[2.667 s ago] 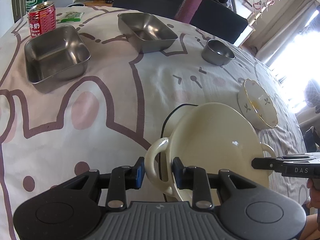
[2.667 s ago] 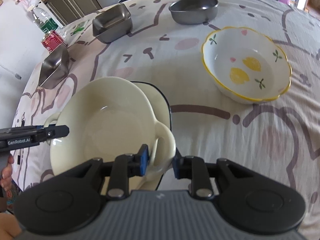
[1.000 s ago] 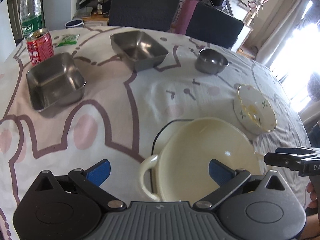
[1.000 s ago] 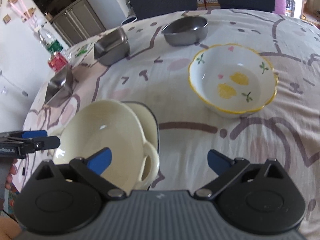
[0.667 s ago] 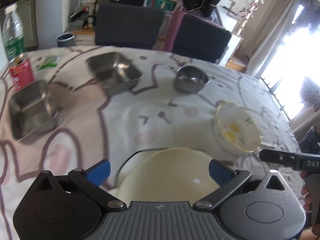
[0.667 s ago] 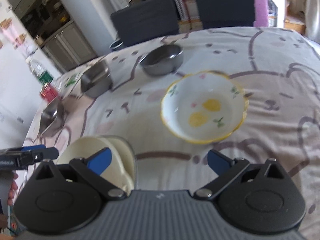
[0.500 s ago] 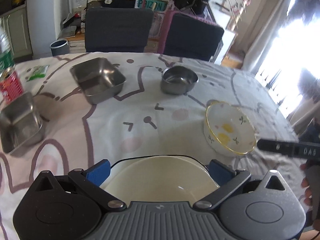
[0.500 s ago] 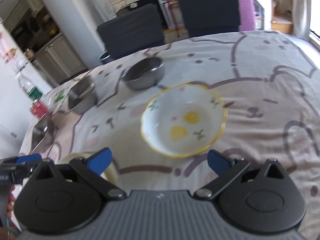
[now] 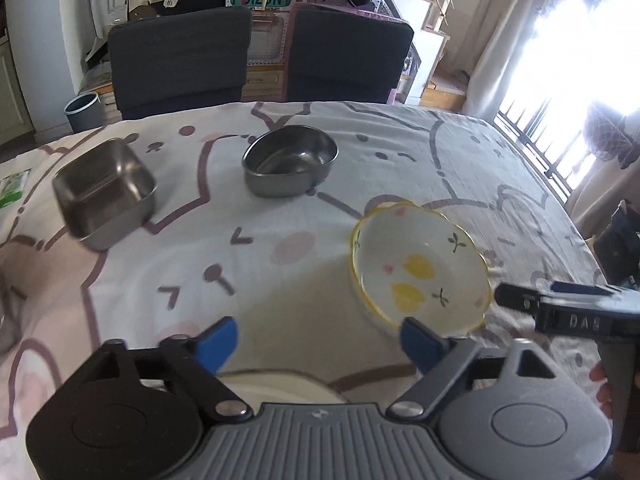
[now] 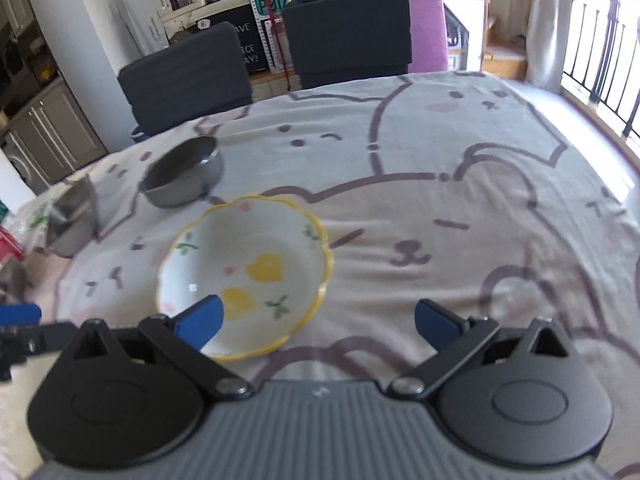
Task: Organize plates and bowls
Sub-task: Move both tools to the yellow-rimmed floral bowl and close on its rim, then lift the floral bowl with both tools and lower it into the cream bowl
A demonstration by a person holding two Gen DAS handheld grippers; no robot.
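A white bowl with a yellow rim and lemon print [image 9: 420, 268] [image 10: 244, 276] sits on the cartoon tablecloth. My left gripper [image 9: 320, 340] hovers just short of it, its jaws closing with nothing between them. A sliver of the cream two-handled dish [image 9: 276, 388] shows under it. My right gripper [image 10: 316, 320] is open and empty, its left pad over the near edge of the lemon bowl. A round steel bowl [image 9: 290, 166] [image 10: 182, 178] and a square steel tin [image 9: 104, 192] [image 10: 74, 216] stand farther back. The right gripper's finger [image 9: 560, 308] pokes in at the right of the left wrist view.
Two dark chairs [image 9: 180, 56] [image 9: 348, 52] stand behind the table's far edge. A red can [image 10: 8, 246] shows at the left edge of the right wrist view. Bare tablecloth [image 10: 460, 208] spreads to the right of the lemon bowl. A small grey bin [image 9: 82, 110] sits on the floor beyond.
Both grippers let go of the cream dish, opened wide and swung right toward the lemon bowl. The cream dish has slid almost out of view; the left jaws now stand narrower.
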